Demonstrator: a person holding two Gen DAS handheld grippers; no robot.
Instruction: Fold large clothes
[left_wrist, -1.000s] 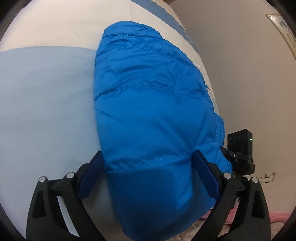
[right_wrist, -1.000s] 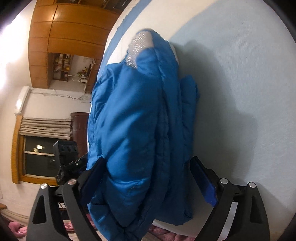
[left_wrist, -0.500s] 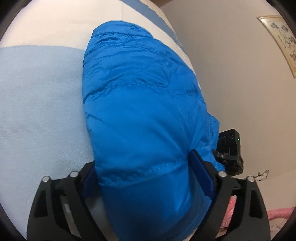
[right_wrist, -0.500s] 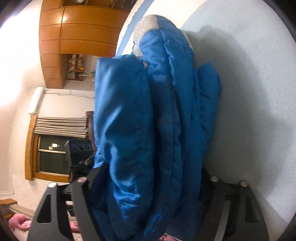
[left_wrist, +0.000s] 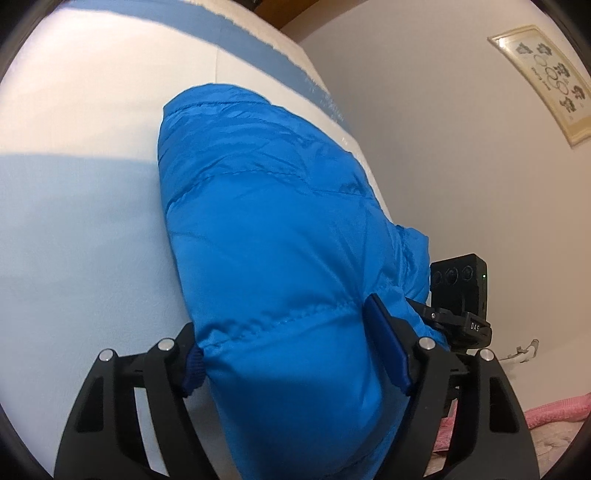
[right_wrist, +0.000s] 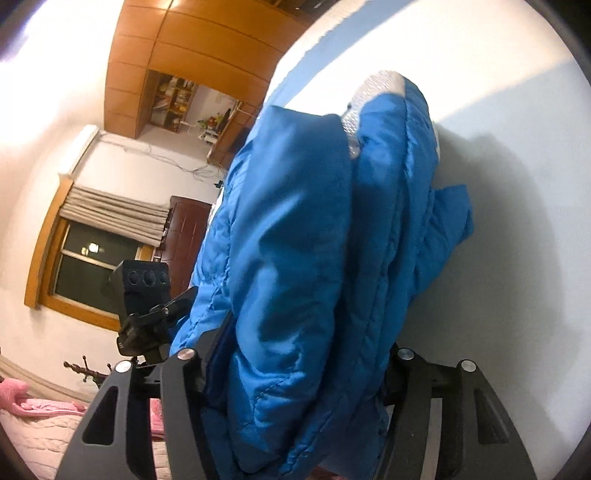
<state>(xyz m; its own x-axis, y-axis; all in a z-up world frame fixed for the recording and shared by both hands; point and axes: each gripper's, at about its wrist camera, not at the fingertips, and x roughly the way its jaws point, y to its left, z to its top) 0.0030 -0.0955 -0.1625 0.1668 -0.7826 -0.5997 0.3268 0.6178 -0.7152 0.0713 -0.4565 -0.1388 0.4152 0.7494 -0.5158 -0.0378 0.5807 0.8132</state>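
Apparently both claws pinch the jacket (left_wrist: 280, 236) edge.

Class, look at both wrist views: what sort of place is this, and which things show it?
Probably a home bedroom: a blue puffer jacket lies on a bed-like padded surface, with a wooden wardrobe, a curtained window and a framed picture.

Bright blue quilted jacket (left_wrist: 280, 240); pale blue sheet (left_wrist: 81, 229)
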